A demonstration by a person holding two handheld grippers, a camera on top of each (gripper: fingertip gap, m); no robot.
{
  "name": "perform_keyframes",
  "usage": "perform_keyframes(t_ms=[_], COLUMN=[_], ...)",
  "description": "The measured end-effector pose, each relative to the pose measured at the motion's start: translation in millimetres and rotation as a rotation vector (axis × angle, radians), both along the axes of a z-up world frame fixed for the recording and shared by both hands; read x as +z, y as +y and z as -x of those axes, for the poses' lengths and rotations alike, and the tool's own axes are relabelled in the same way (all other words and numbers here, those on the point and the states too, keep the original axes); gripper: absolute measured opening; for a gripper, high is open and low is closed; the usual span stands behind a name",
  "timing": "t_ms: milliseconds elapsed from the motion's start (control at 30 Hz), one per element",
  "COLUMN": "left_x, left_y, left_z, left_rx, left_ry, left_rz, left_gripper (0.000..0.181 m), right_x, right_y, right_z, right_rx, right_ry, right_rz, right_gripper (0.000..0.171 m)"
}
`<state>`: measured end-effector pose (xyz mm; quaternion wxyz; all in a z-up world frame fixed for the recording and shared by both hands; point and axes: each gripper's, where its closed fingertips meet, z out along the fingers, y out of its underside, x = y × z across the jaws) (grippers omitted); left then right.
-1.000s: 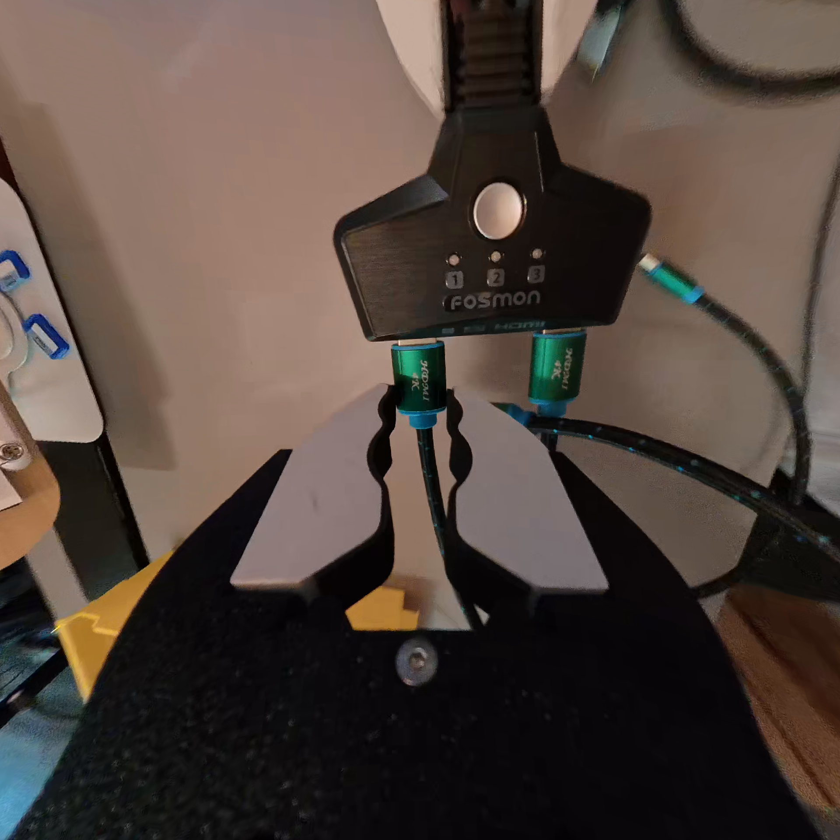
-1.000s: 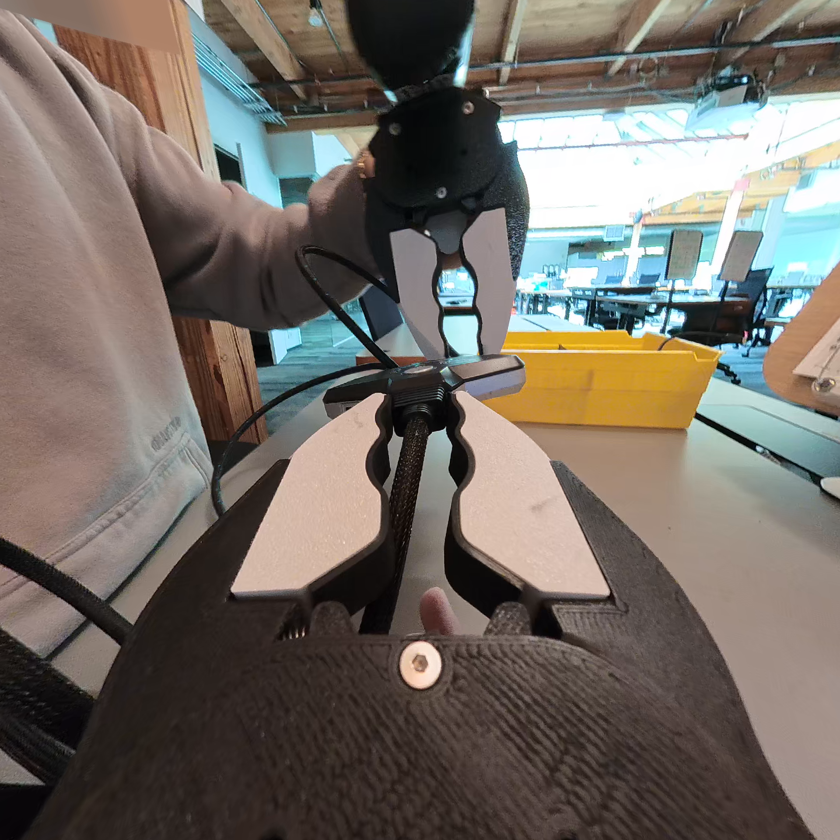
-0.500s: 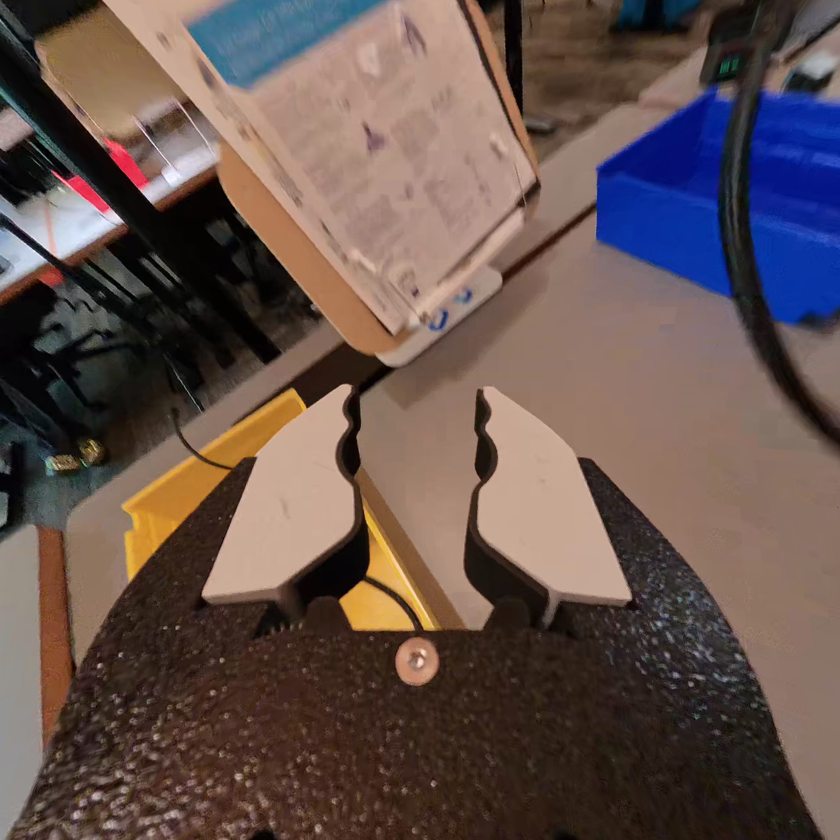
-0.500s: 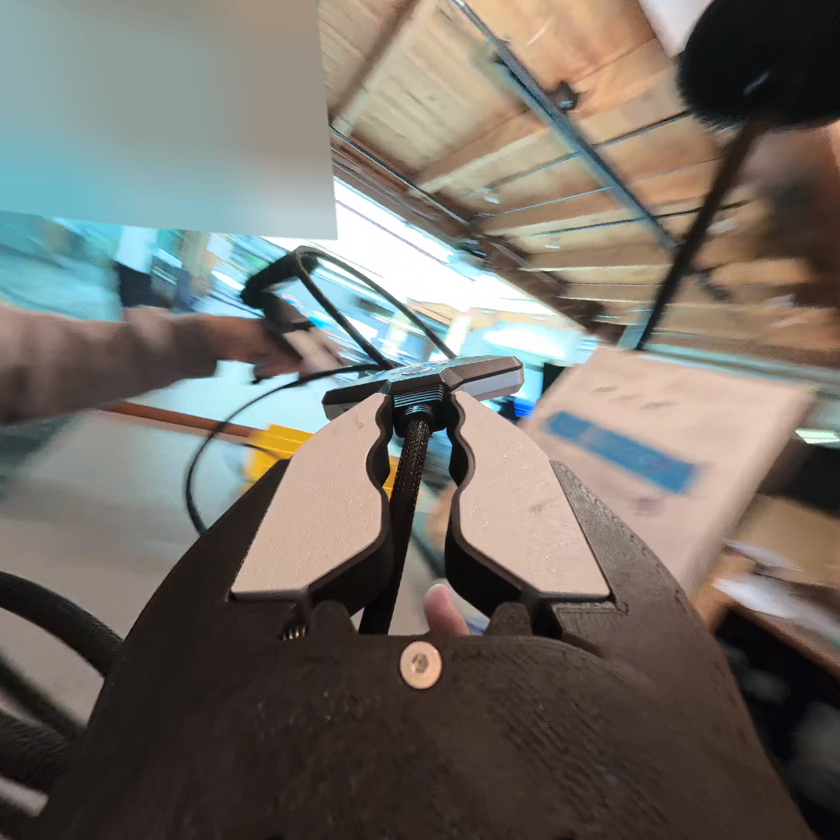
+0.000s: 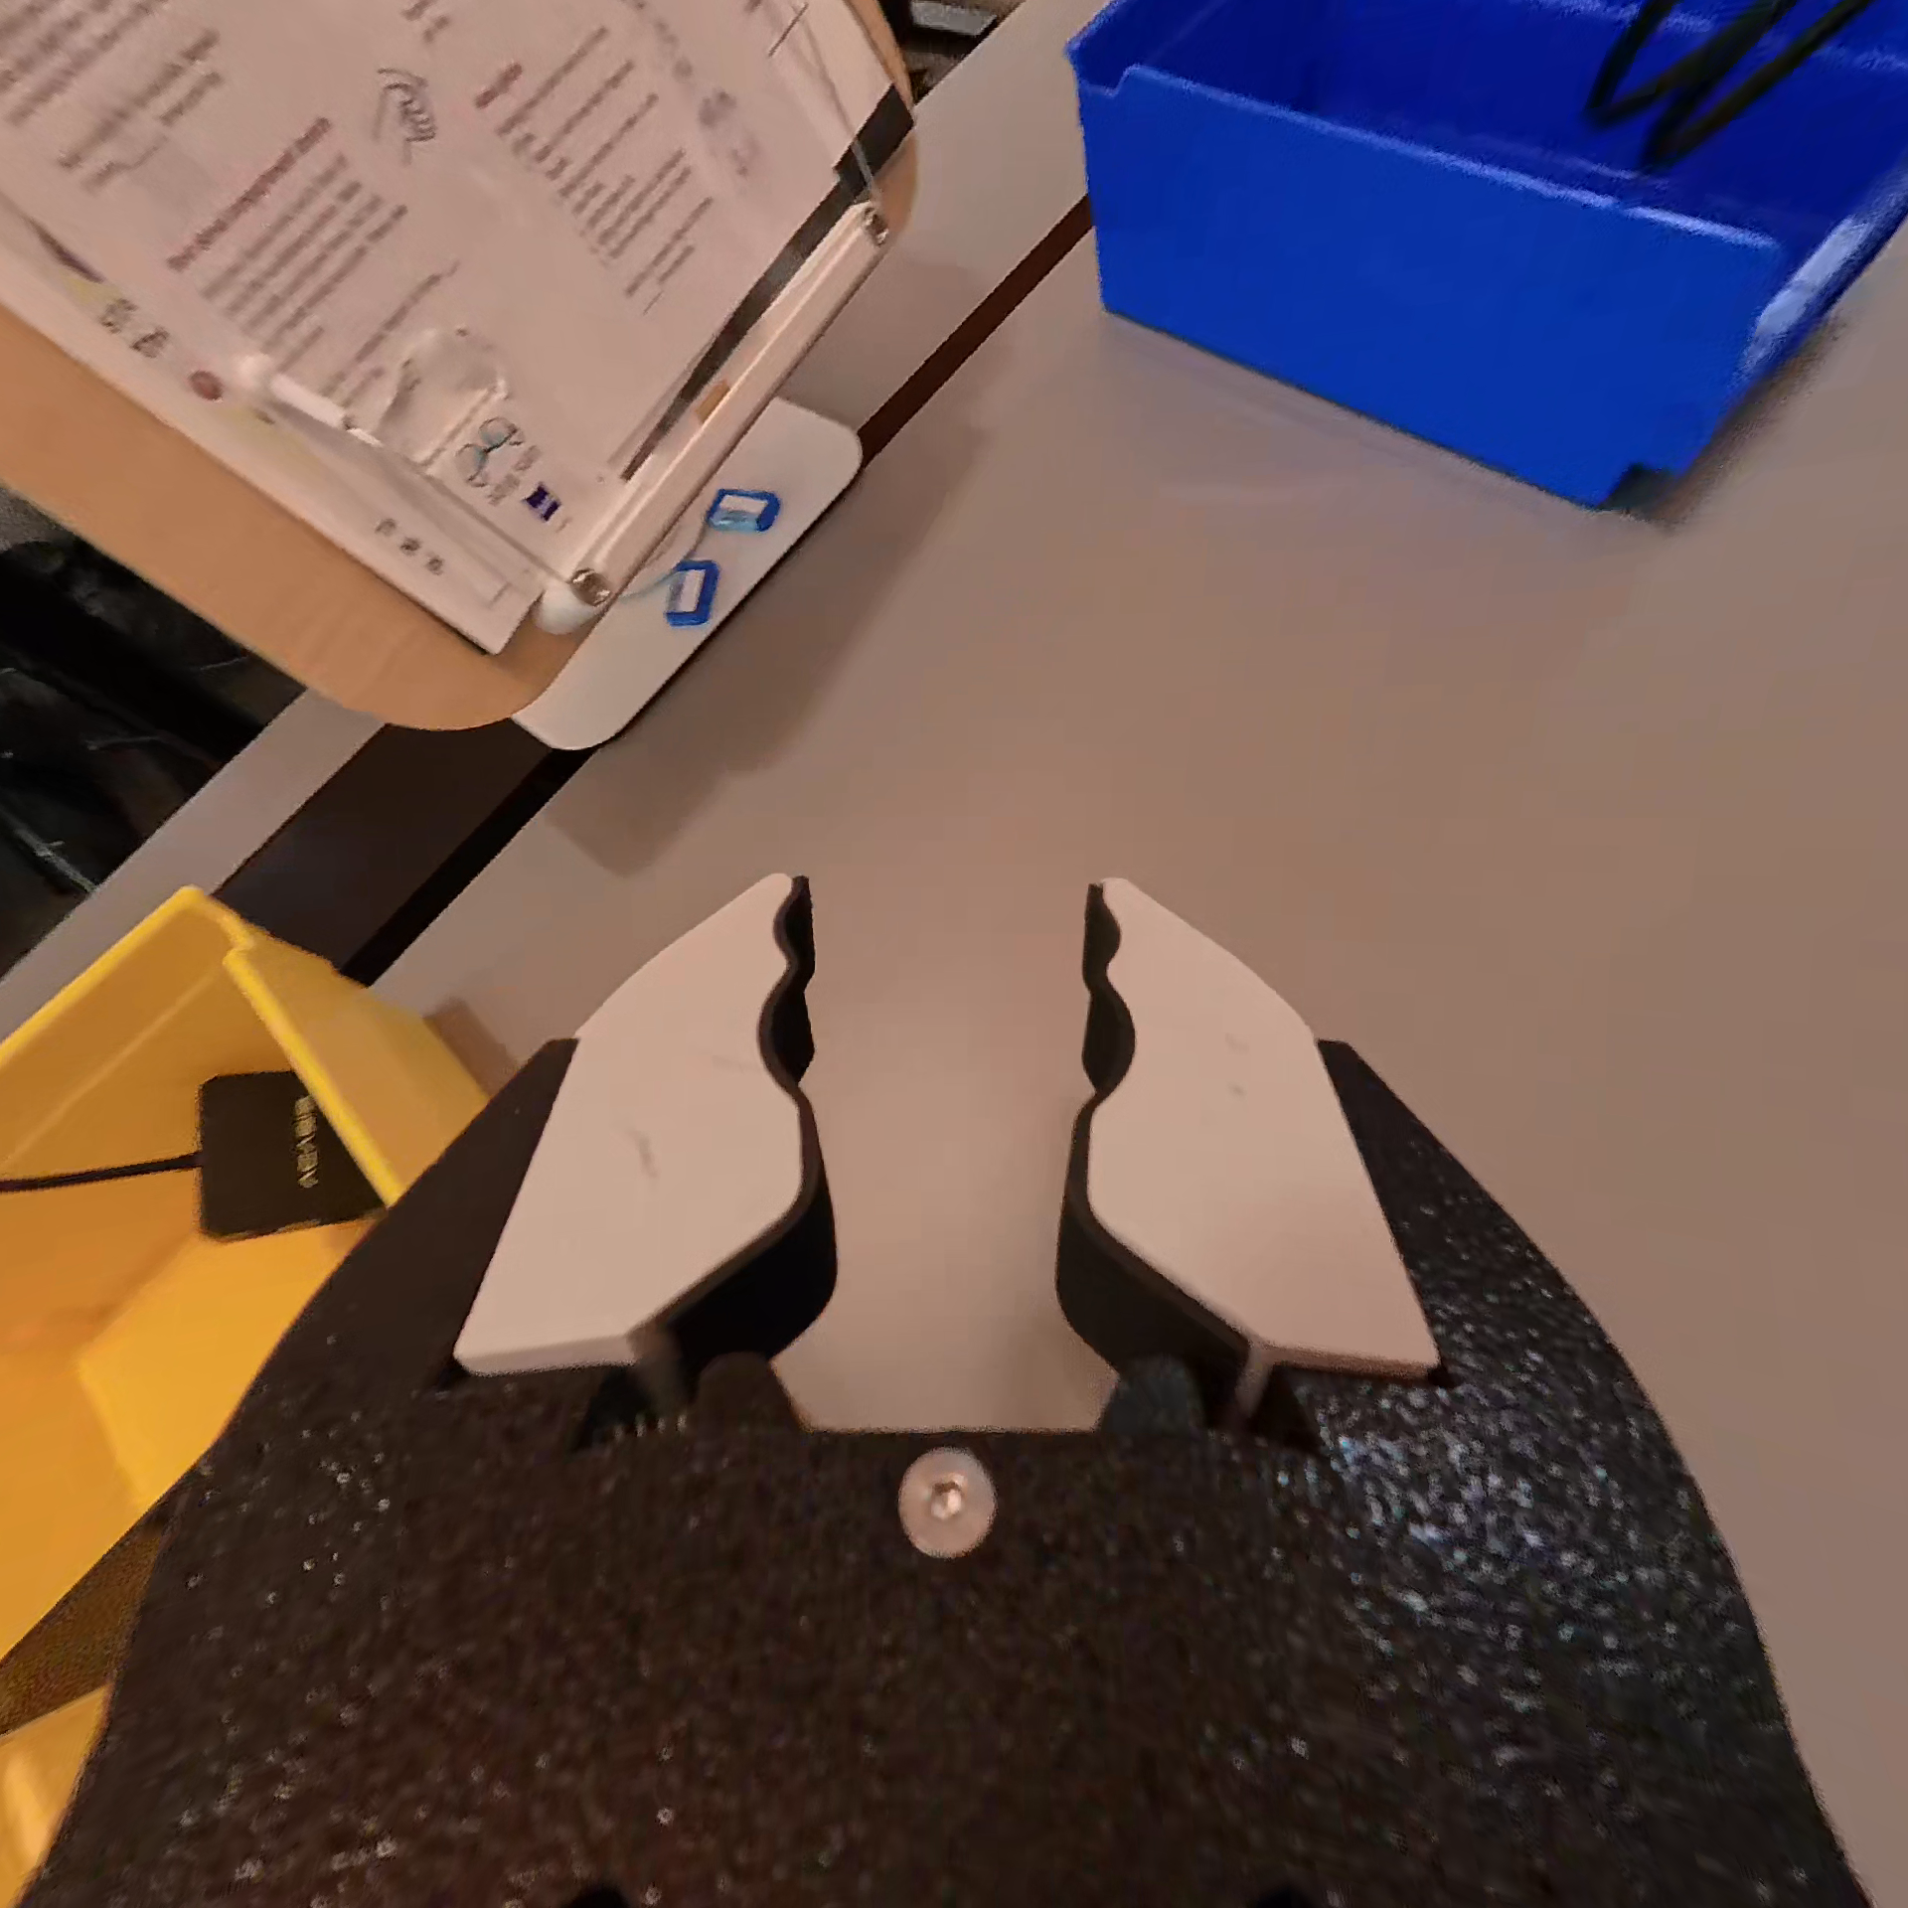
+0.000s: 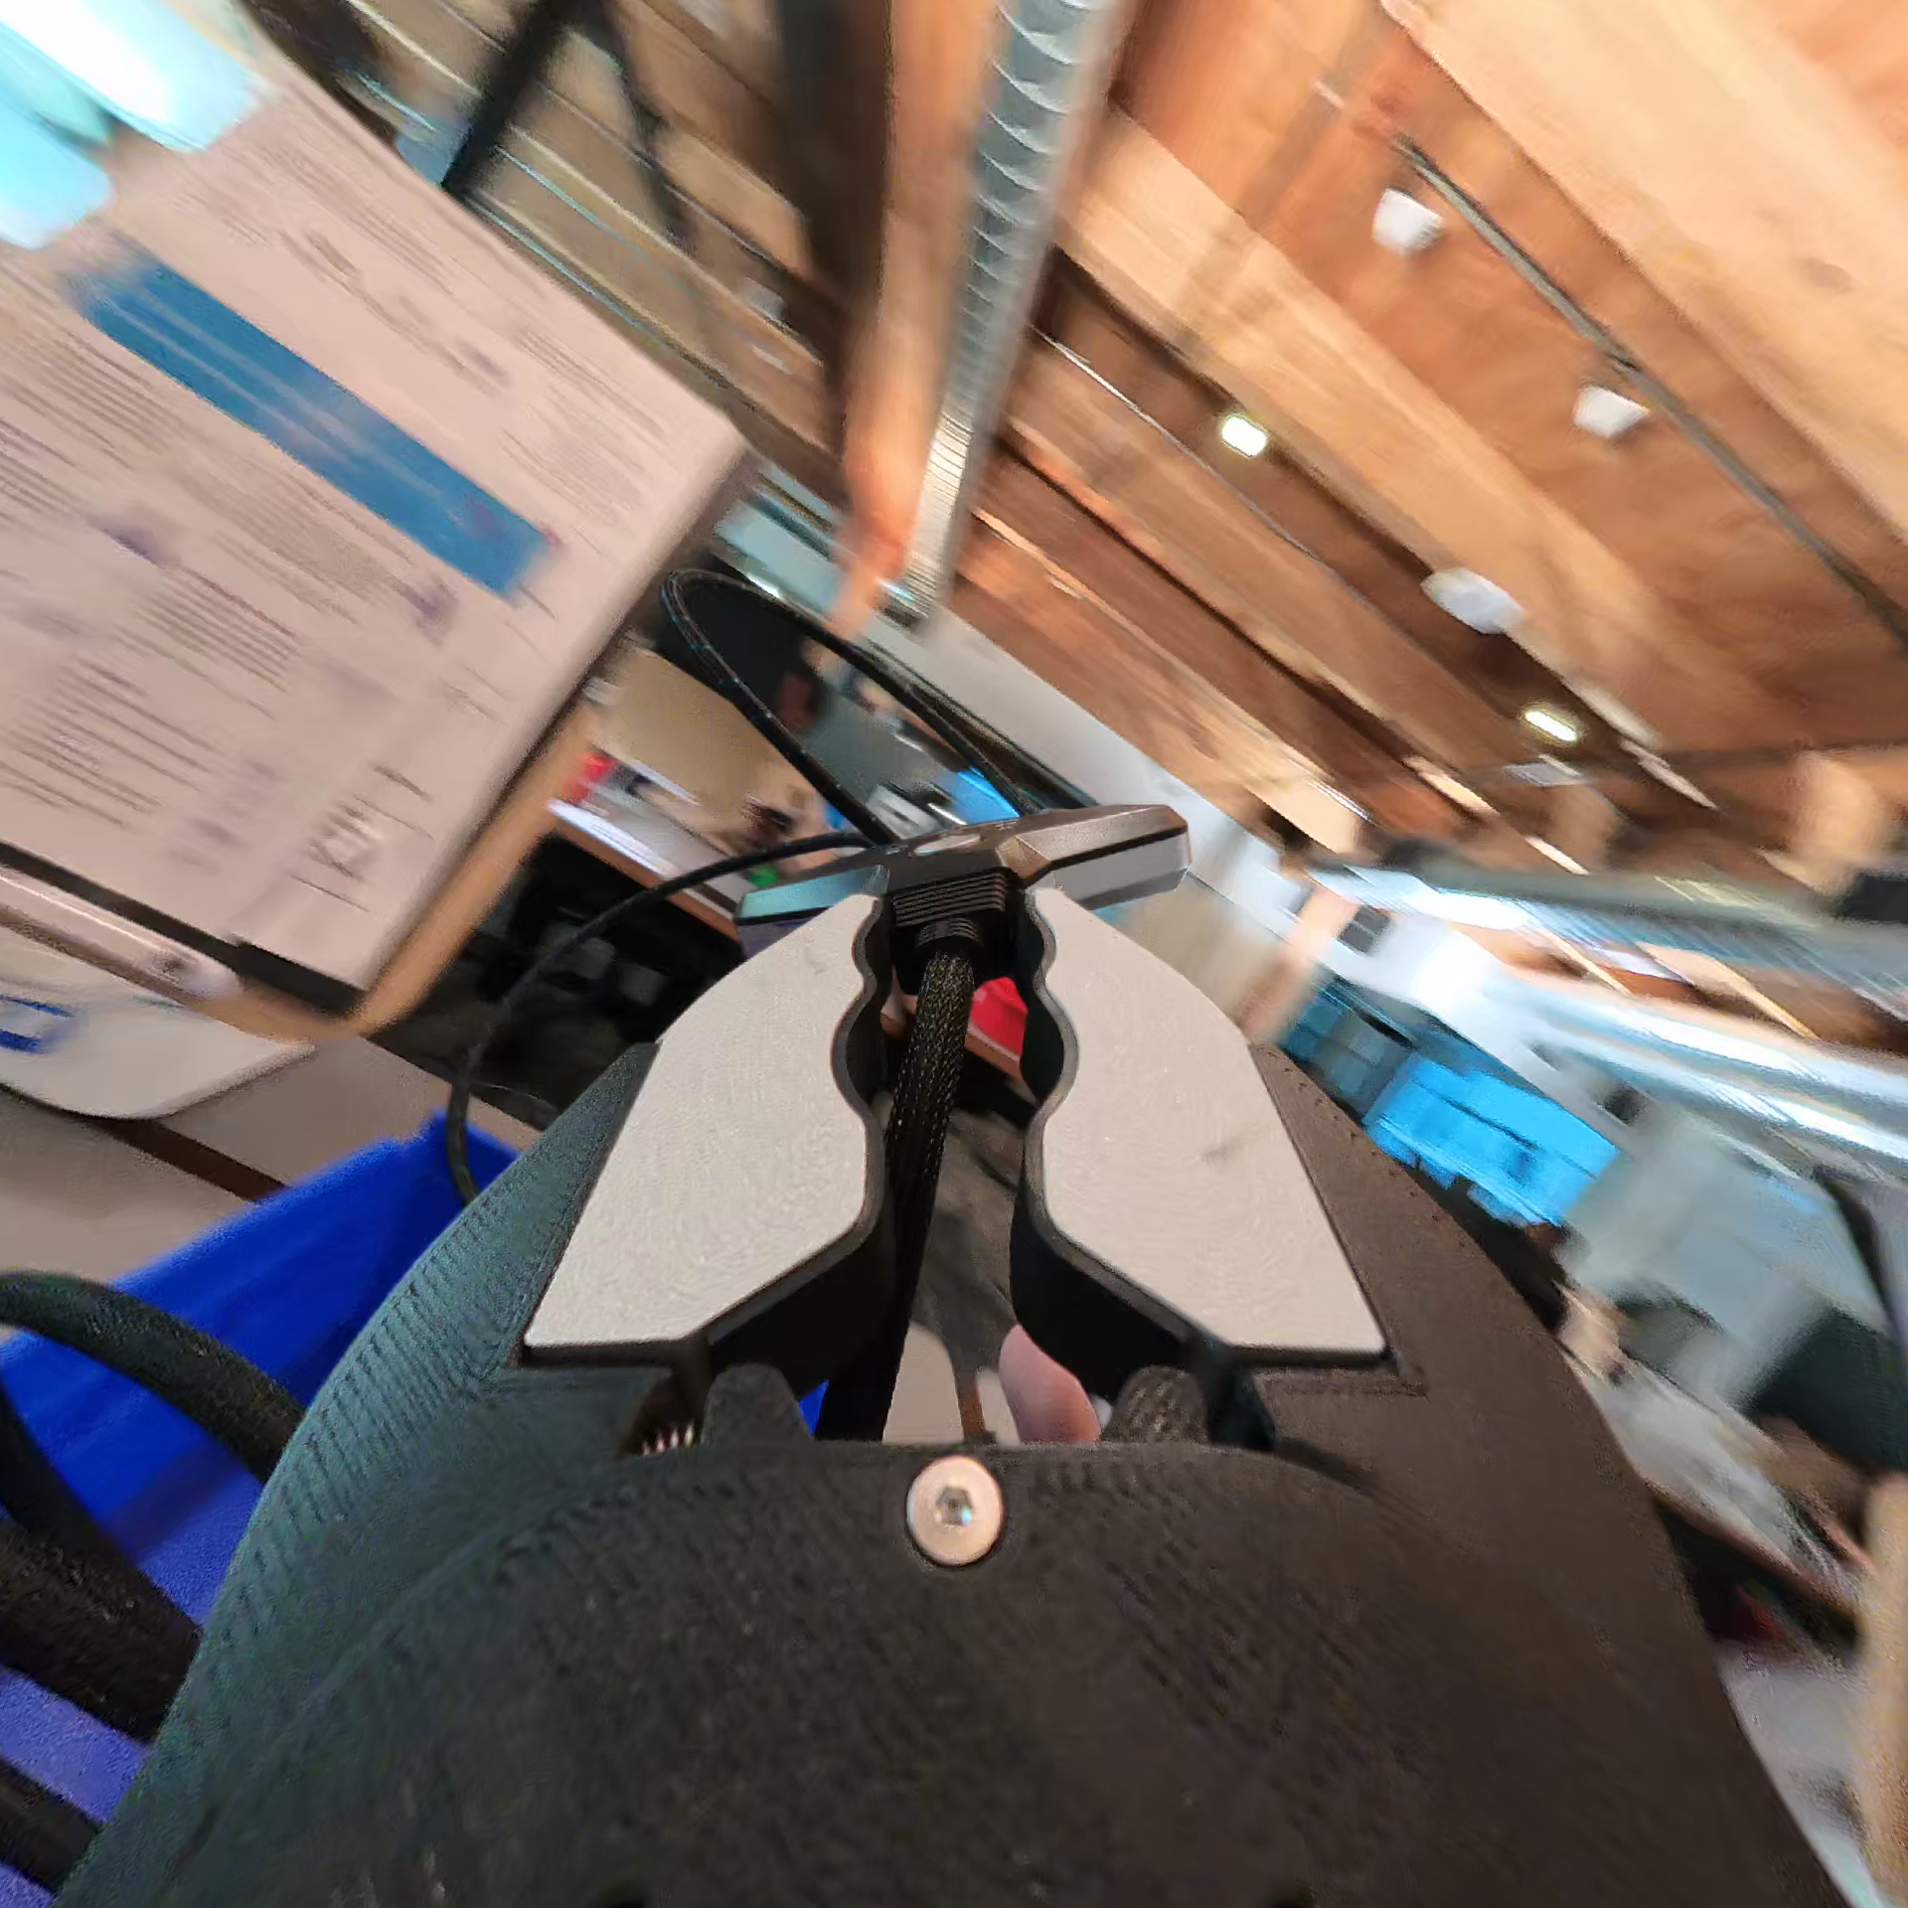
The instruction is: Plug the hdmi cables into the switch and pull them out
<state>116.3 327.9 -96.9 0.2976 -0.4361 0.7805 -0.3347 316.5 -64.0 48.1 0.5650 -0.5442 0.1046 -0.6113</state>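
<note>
My right gripper is shut on the black HDMI switch, clamped at the collar where its braided black cable leaves it. The switch is held up in the air, seen edge-on and tilted toward the ceiling. Thin black cables loop from its far side. My left gripper is open and empty, just above the grey table. The switch and cable plugs do not show in the left wrist view.
A blue bin with black cable in it stands at the table's far right; it also shows in the right wrist view. A yellow bin holds a small black device. A tilted document stand stands at far left.
My left gripper let go of the green plug, opened and swung away from the switch to the table. My right gripper, still holding the switch, tilted up and swung over the blue bin.
</note>
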Motion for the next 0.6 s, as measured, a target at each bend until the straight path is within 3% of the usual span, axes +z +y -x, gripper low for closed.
perform_keyframes(t_ms=[33,167,333,467,600], left_x=[-1.8,-9.9,-19.2,-30.1,-42.2], left_y=[-5.5,-16.1,-4.4,5.3,1.9], left_z=[-1.3,1.6,13.8,17.9,19.5], left_rx=[-0.01,-0.032,-0.018,0.016,0.016], left_ry=[0.003,0.028,0.055,0.088,0.115], left_rz=[0.015,0.01,-0.022,0.034,0.058], left_gripper=[0.05,0.05,0.049,0.049,0.049], right_x=[-17.5,-77.4,-113.8,-162.6,-174.9], right_y=[-0.4,2.7,0.8,-15.5,-4.9], right_z=[-3.0,-7.3,4.5,-3.2,-0.4], right_rx=[-0.058,-0.227,-0.32,-0.395,-0.375], right_ry=[0.0,0.033,0.062,0.278,0.269], right_rz=[-0.001,0.142,0.394,0.618,0.784], right_gripper=[0.022,0.022,0.022,0.023,0.028])
